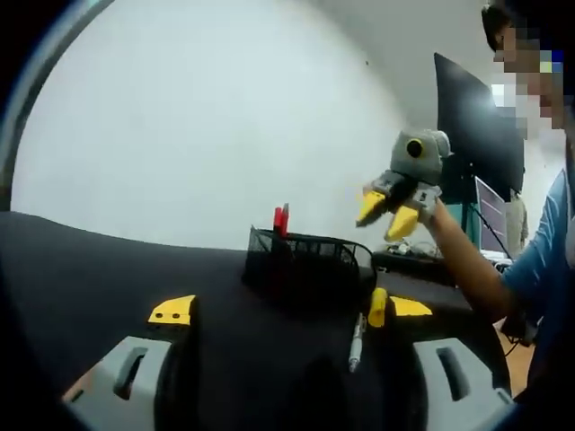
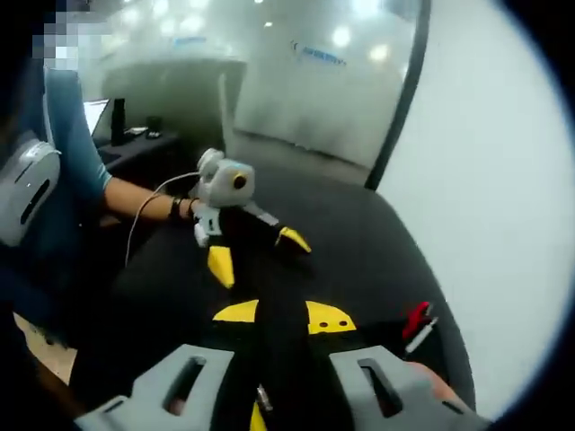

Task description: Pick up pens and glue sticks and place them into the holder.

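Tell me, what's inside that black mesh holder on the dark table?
Red pen tops poke up above the rim of the black mesh holder near its left end. The dark mesh hides the rest of them and whatever else lies lower inside.

No legible text, label, brand, number or sign anywhere in either view, save a blurred blue line of lettering on the glass wall point(image 2: 319, 56) toward twelve o'clock in the right gripper view, too smeared to read.
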The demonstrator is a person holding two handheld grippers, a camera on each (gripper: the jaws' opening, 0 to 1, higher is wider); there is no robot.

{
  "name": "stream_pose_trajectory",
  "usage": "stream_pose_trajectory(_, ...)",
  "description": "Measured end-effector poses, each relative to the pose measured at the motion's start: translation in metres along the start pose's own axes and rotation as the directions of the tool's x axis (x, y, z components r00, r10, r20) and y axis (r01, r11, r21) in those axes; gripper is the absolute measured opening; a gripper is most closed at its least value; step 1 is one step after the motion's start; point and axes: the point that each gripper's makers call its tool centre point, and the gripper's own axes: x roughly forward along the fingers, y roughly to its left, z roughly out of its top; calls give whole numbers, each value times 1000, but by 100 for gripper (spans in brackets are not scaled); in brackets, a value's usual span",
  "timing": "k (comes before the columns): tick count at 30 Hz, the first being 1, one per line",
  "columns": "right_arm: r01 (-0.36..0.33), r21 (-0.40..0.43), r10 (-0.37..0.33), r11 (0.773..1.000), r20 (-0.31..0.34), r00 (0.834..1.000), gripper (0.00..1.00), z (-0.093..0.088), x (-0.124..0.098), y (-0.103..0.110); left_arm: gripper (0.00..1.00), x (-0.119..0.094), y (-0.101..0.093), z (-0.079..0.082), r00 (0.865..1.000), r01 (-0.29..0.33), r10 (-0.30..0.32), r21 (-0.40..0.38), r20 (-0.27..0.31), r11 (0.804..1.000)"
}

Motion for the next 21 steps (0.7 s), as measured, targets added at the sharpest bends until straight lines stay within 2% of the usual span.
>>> stream_pose_trajectory(5, -68, -11, 67, 998, -119, 991, 15, -15, 19, 18, 84, 0, 2, 0, 1000, -11, 11, -2, -2, 1000)
stream_pose_trajectory(11, -105, -7, 102, 994, -209, 973, 15, -29, 34, 28, 86, 0, 4, 2, 1000, -13, 13, -14, 11, 1000)
stream_pose_trajectory(15, -147, 7, 143, 989, -261, 955, 14, -38, 43, 37, 86, 0, 2, 2, 1000, -6, 6, -11, 7, 1000)
stream_pose_trajectory(21, -182, 10, 175, 983, -332, 927, 14, -52, 56, 37, 86, 0, 2, 2, 1000, -2, 2, -13, 9, 1000)
